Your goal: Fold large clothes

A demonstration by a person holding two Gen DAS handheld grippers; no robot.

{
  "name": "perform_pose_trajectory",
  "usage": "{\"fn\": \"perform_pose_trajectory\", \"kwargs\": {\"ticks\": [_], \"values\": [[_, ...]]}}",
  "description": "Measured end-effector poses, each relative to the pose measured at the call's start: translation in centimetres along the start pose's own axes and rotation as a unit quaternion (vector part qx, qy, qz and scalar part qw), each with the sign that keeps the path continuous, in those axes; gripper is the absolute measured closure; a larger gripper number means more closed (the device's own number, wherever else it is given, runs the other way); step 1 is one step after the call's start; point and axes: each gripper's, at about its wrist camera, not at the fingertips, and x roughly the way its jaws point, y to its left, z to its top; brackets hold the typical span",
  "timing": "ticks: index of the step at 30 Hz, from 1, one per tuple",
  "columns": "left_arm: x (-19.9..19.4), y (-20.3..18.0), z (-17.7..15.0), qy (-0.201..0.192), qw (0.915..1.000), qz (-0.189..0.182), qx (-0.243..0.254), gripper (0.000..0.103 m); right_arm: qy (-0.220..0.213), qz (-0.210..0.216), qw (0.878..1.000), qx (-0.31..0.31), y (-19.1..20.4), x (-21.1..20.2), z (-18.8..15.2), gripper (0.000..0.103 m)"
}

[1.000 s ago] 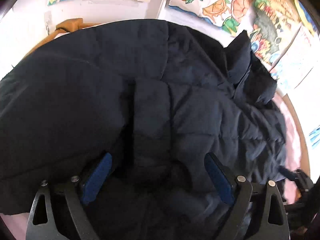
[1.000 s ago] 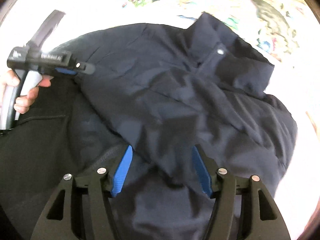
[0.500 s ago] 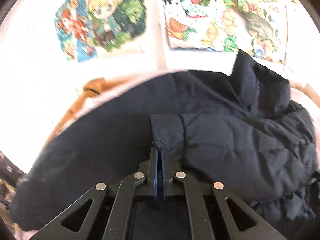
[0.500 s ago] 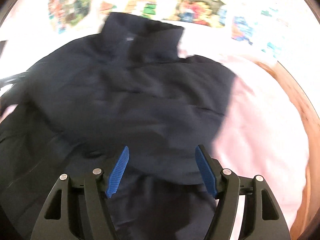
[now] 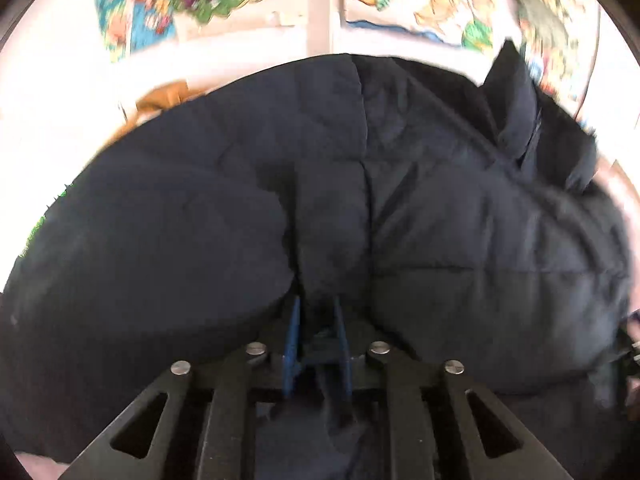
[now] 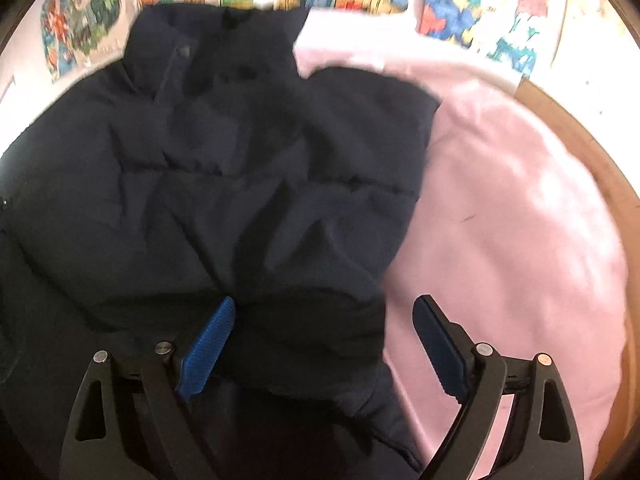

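A dark navy puffer jacket (image 5: 440, 220) lies spread over a pink-covered round table. In the left wrist view my left gripper (image 5: 316, 332) is shut on a fold of the jacket, with dark cloth pinched between the blue pads. In the right wrist view the jacket (image 6: 224, 184) fills the left and centre, its collar (image 6: 188, 44) at the far side. My right gripper (image 6: 324, 344) is open, its fingers straddling the jacket's near right edge, with nothing pinched.
A pink cover (image 6: 512, 232) lies bare to the right of the jacket. The wooden table rim (image 6: 600, 168) curves along the far right. Colourful cartoon posters (image 6: 480, 8) hang on the white wall behind.
My left gripper closed on a fold of the jacket and has drawn in low over the cloth. My right gripper stayed open and swung right towards the jacket's right edge.
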Motion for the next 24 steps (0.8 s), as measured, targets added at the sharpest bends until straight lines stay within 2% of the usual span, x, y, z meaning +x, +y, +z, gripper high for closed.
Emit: {"fn": "perform_pose_trajectory", "kwargs": {"ticks": [1,2,3,4,5,6,7,9,10,12,13,17,19,20,21,22,24], "values": [[-0.6,0.7,-0.1,0.003,0.9998,-0.015,-0.015,0.082,-0.013,0.006,1.000,0.001,-0.1,-0.6,0.0,0.015],[-1.5,1.5,-0.4,0.003,0.9991,-0.030,-0.031,0.073,-0.030,0.019,0.999,0.001,-0.2,-1.5,0.0,0.011],[-2.3,2.1,-0.9,0.000,0.9982,-0.042,-0.043,0.052,-0.038,0.029,0.999,0.002,-0.2,-2.0,0.0,0.008],[-3.3,2.8,-1.3,-0.007,0.9971,-0.053,-0.055,0.037,-0.053,0.054,0.997,0.006,-0.3,-3.0,0.0,0.003],[-4.9,3.8,-1.9,-0.023,0.9950,-0.062,-0.075,0.012,-0.058,0.067,0.996,0.010,-0.3,-3.5,0.0,0.002],[-6.1,4.5,-2.8,-0.037,0.9930,-0.066,-0.091,0.006,-0.069,0.094,0.993,0.021,-0.4,-4.5,-0.2,0.002],[-7.8,5.9,-3.5,-0.058,0.9881,-0.078,-0.120,0.006,-0.077,0.116,0.990,0.029,-0.5,-5.3,-0.4,0.002],[-9.8,7.9,-4.2,-0.063,0.9791,-0.106,-0.162,0.004,-0.086,0.145,0.985,0.038,-0.2,-7.0,-1.0,0.002],[-11.1,9.6,-5.0,-0.064,0.9715,-0.120,-0.194,0.004,-0.091,0.166,0.981,0.039,0.0,-7.8,-1.2,0.001],[-12.9,11.9,-7.0,-0.073,0.9589,-0.127,-0.243,0.001,-0.096,0.208,0.973,0.024,0.9,-9.2,-1.6,0.001],[-13.4,13.1,-7.8,-0.078,0.9536,-0.120,-0.265,0.000,-0.098,0.224,0.970,0.014,1.4,-9.6,-1.7,0.001],[-14.9,18.4,-10.7,-0.095,0.9348,-0.049,-0.339,0.000,-0.111,0.272,0.956,0.002,2.1,-13.7,-4.2,0.001],[-14.3,20.8,-12.0,-0.094,0.9190,-0.020,-0.382,0.000,-0.121,0.287,0.950,0.001,2.6,-14.8,-5.0,0.001],[-13.6,22.3,-12.5,-0.094,0.9074,-0.025,-0.409,0.000,-0.124,0.286,0.950,-0.001,2.9,-15.2,-5.3,0.001],[-13.2,23.3,-12.8,-0.095,0.9008,-0.034,-0.422,0.000,-0.126,0.286,0.950,-0.004,3.2,-15.4,-5.3,0.001],[-12.4,24.3,-13.1,-0.098,0.8895,-0.045,-0.444,0.000,-0.128,0.286,0.950,-0.012,3.5,-15.5,-5.5,0.001],[-11.1,24.7,-13.3,-0.106,0.8710,-0.051,-0.477,0.000,-0.127,0.283,0.950,-0.025,4.0,-15.7,-5.8,0.001]]}}
